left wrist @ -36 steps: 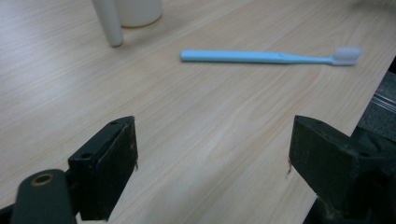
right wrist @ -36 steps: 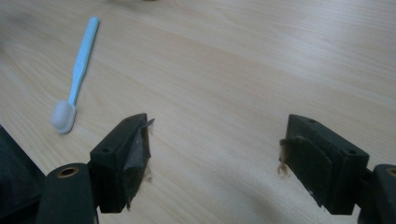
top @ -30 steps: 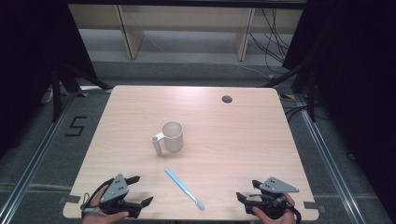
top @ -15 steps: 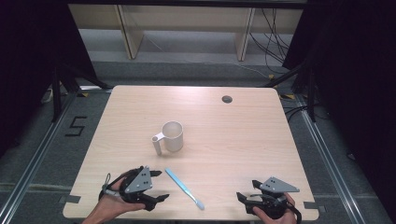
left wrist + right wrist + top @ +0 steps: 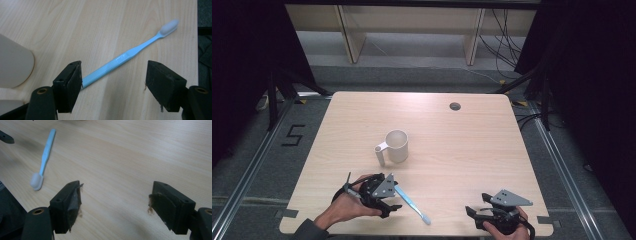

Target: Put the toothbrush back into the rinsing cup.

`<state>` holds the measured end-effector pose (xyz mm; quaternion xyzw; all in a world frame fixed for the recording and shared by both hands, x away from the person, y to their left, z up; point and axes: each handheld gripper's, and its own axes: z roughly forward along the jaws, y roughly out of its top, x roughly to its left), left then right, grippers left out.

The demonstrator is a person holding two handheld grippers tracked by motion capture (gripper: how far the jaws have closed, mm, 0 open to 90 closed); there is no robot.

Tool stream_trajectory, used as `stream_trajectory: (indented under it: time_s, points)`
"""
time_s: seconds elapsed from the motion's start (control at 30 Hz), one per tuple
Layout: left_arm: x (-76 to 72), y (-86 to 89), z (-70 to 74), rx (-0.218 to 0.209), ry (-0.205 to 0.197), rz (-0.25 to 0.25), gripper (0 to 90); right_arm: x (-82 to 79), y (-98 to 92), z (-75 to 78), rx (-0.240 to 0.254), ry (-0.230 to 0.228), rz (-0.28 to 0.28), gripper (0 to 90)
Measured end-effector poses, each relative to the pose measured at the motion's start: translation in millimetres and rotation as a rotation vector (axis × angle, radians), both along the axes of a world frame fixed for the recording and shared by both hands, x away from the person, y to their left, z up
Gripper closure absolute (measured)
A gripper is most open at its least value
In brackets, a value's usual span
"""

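While the left gripper straddles the handle end of the blue toothbrush, its 2 jaws have just been closing, pads not yet pressing it. Toothbrush lies flat near the table front edge, below the mug. Right gripper jaws spread, empty.

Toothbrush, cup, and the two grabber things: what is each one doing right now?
Toothbrush: lying flat on the table, handle end between the left jaws, not squeezed.
Cup: upright, empty, untouched.
Left gripper: open, jaws have just been closing around the handle.
Right gripper: open, holding nothing.
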<state>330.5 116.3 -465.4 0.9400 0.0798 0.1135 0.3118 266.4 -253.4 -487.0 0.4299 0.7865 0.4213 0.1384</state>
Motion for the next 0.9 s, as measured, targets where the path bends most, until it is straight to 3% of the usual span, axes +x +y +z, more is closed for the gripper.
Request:
stream_trajectory:
  time_s: [0.03, 0.17, 0.2, 0.27, 0.33, 0.37, 0.43, 0.47, 0.5, 0.57, 0.67, 0.87, 0.9]
  points:
    - [1.1, -1.7, 0.3, 0.007, 0.001, -0.001, 29.0, 0.2, -1.4, 0.3, -0.018, -0.007, 0.001, 25.2]
    - [8.3, -8.2, 1.7, 0.048, 0.016, -0.008, 29.0, 0.2, -2.1, 0.5, -0.007, -0.005, -0.003, 25.2]
    - [9.9, -9.5, 1.4, 0.05, 0.014, -0.003, 29.7, -1.9, -0.6, 1.0, 0.005, 0.022, -0.018, 25.2]
    - [12.8, -11.4, 1.4, 0.075, 0.024, -0.014, 30.3, 0.2, -2.6, 0.1, -0.004, -0.011, -0.001, 25.4]
    - [14.5, -13.5, 1.4, 0.095, 0.023, -0.022, 30.2, 0.4, -2.7, 0.1, -0.002, -0.009, -0.001, 25.4]
    - [14.3, -14.8, 1.2, 0.099, 0.026, -0.024, 30.2, -1.6, -1.0, 0.6, 0.008, 0.019, -0.017, 25.4]
    - [14.5, -17.6, 1.3, 0.115, 0.024, -0.036, 30.2, -0.7, -2.1, 0.5, -0.001, -0.001, -0.008, 25.4]
    - [13.7, -19.2, 0.4, 0.103, 0.027, -0.027, 30.2, -0.6, -2.0, 0.6, -0.001, -0.001, -0.008, 25.4]
    - [15.4, -19.6, 2.3, 0.136, 0.023, -0.048, 30.2, -0.4, -1.8, 0.4, 0.001, 0.002, -0.008, 25.4]
    - [14.5, -22.3, -0.1, 0.114, 0.036, -0.032, 30.5, -0.5, -1.3, -0.5, 0.002, 0.016, -0.001, 25.4]
    - [17.1, -23.5, -0.2, 0.181, 0.021, -0.061, 30.0, -0.5, -1.2, 0.2, -0.004, 0.002, 0.0, 25.4]
    - [19.4, -25.1, 0.2, 0.195, 0.03, -0.068, 29.9, 0.7, -2.4, 0.1, -0.018, -0.006, 0.012, 25.4]
    - [19.2, -25.9, 0.2, 0.191, 0.031, -0.066, 30.1, -0.6, -0.3, -0.8, 0.004, 0.022, 0.001, 25.4]
